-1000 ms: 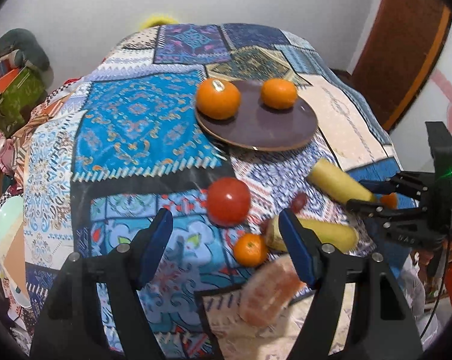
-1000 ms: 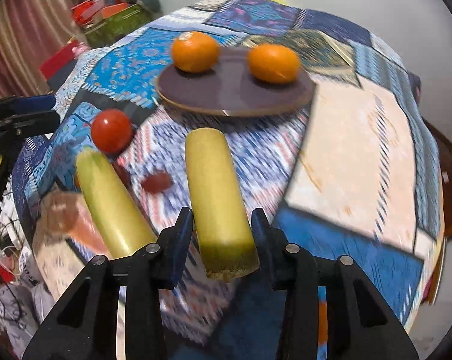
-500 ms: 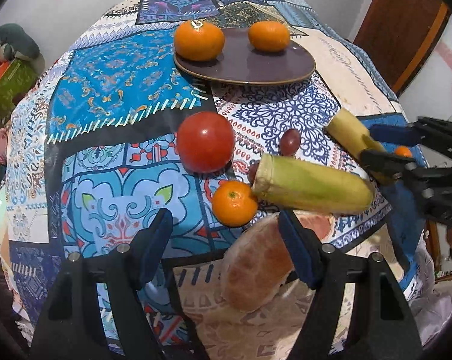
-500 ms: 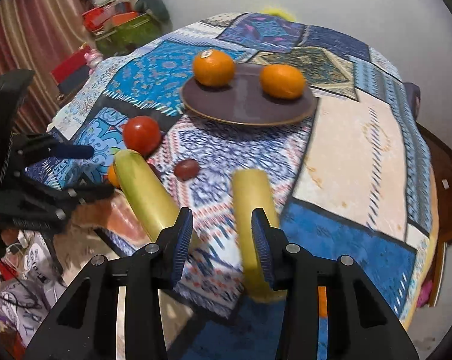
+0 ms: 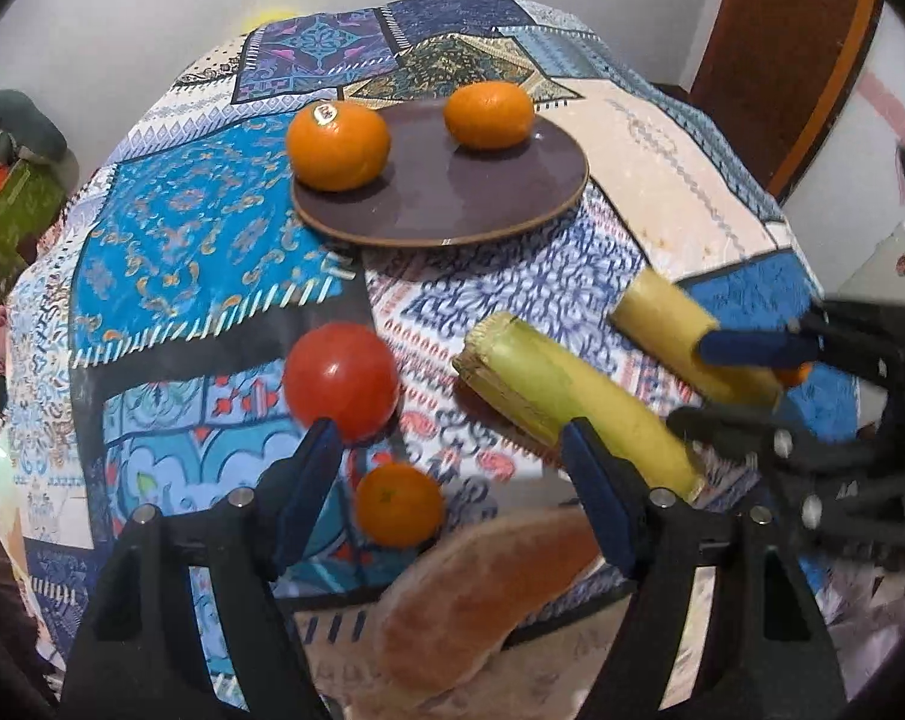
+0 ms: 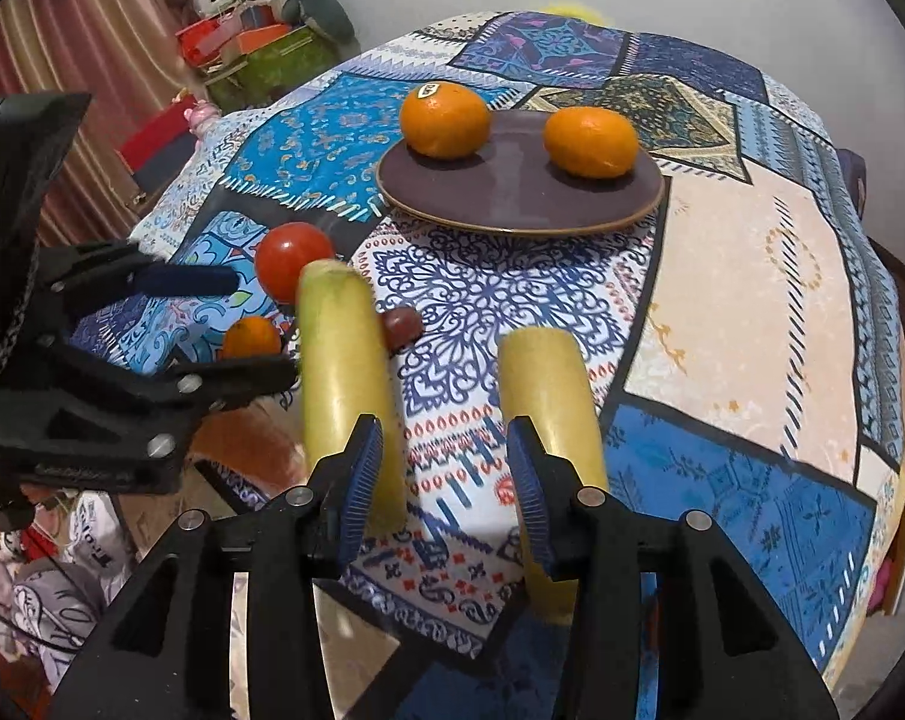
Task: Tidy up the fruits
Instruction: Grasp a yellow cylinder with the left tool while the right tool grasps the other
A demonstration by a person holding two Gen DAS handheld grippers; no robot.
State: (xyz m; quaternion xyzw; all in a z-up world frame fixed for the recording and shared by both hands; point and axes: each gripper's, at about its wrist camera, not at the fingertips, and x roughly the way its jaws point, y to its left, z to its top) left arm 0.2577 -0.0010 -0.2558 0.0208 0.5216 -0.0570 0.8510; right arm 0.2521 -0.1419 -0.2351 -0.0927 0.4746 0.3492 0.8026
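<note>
Orange mandarins (image 5: 338, 144) two on plate (image 5: 452, 204), one small (image 5: 399, 504), one tomato (image 5: 339, 381), two yellow stalks (image 5: 578, 405)

Right gripper (image 5: 746, 381): in the left wrist view we see it smeared by motion blur — its fingers lose their outline.
Small dark red fruit (image 6: 399, 324): half hidden behind the nearer yellow-green cylinder (image 6: 347, 384); we cannot tell its kind.
Pinkish-orange slab (image 5: 482, 594): blurred, partly covered by the left gripper's (image 5: 446, 480) fingers.

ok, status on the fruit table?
Left gripper open around small orange. Right gripper open, empty. Tomato crowds left finger.
</note>
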